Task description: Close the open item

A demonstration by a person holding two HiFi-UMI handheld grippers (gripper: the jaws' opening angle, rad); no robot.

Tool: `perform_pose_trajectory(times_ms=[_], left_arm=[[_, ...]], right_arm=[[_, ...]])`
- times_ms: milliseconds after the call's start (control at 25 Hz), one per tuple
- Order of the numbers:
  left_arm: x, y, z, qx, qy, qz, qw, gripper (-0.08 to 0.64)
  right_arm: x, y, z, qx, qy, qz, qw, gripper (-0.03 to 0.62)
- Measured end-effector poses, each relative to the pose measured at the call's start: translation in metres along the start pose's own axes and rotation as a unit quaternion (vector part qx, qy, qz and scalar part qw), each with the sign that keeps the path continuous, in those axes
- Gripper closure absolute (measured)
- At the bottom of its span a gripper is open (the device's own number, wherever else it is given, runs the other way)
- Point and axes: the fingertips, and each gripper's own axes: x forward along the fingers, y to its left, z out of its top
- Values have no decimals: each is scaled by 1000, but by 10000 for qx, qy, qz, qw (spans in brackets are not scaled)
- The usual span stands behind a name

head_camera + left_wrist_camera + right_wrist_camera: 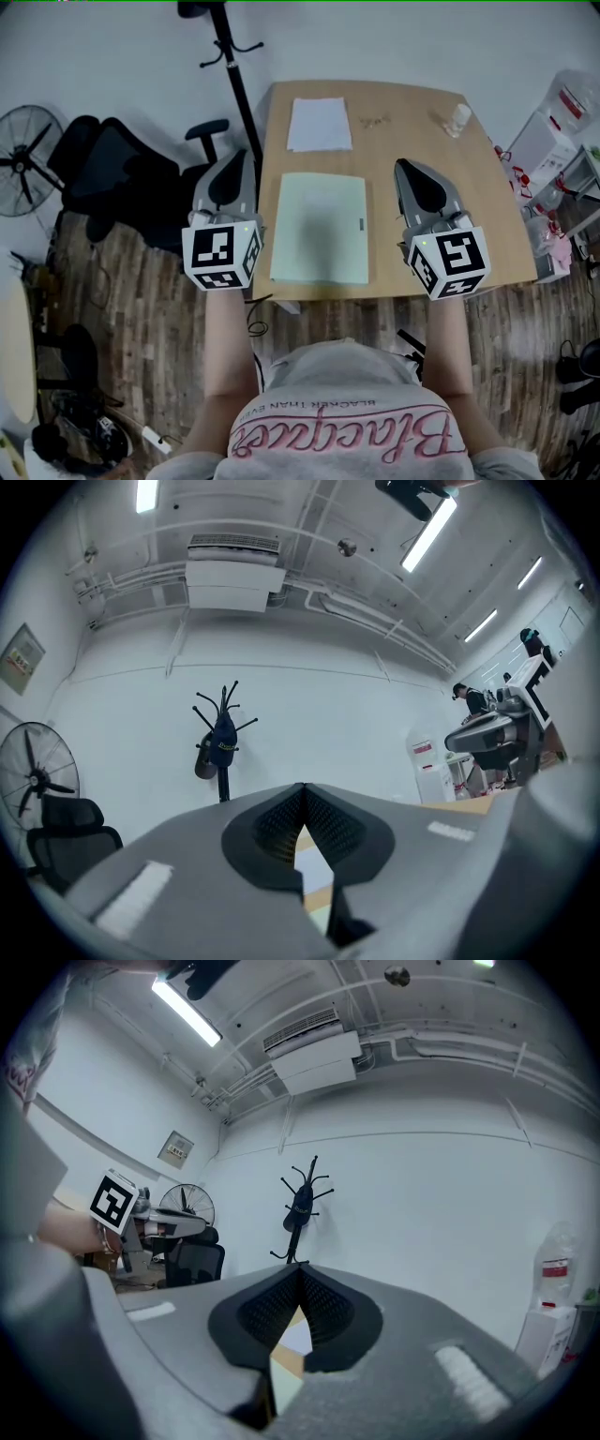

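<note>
Head view, left to right. A floor fan [23, 159] and a black office chair [117, 178] sit on the wood floor left of the tabletop [412, 112]. A black coat stand [230, 66] rises just off its far left corner.

Left gripper [304, 791]: jaws pressed together, tips meeting, nothing between them. In head view we see it over the tabletop's left edge, just left of the folder and not touching it. Its own view looks roughly level at the white wall, with the coat stand and a dark cap [223, 741] on it ahead.

Task item: the pale green folder [322, 228] lies flat on the near middle of the tabletop, between the two grippers. It reads as shut to us, with one flat cover facing up and a small dark tab near its right edge. Beyond it, toward the far edge, lies a white sheet of paper [319, 124], apart from the folder.

Right gripper [300, 1271]: jaws likewise pressed together, empty. It hangs over the tabletop right of the folder, clear of it. Its view faces the same wall, and the left gripper's marker cube [114, 1199] shows at its left side.

A small white bottle [458, 119] stands near the far right corner. White boxes [544, 141] with red print sit beside the tabletop's right side.
</note>
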Motion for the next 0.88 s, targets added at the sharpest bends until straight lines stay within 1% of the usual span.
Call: perform_pose_trajectory(times_ms=[160,360,480,720,880], left_arm=[[0,5,12,52,-196,62,9998,545],[4,14,23,113,-245,166,9995,545],[4,17,33,141,-340,203,9991,545],[2,21,44,347,-421,270,9981,545],[4,21,48,364,-464,257,9979,545]], right_arm=[[0,-7,12,-55,-148,-129,9998,591],[3,-17,23,-157,-176,-249,9994,591],[3,-18,28,-184,-230,-247,9993,591],[4,-15,35,-253,-296,-232,9990,591],[7,-16,34,-280,-282,-239,9989,591]])
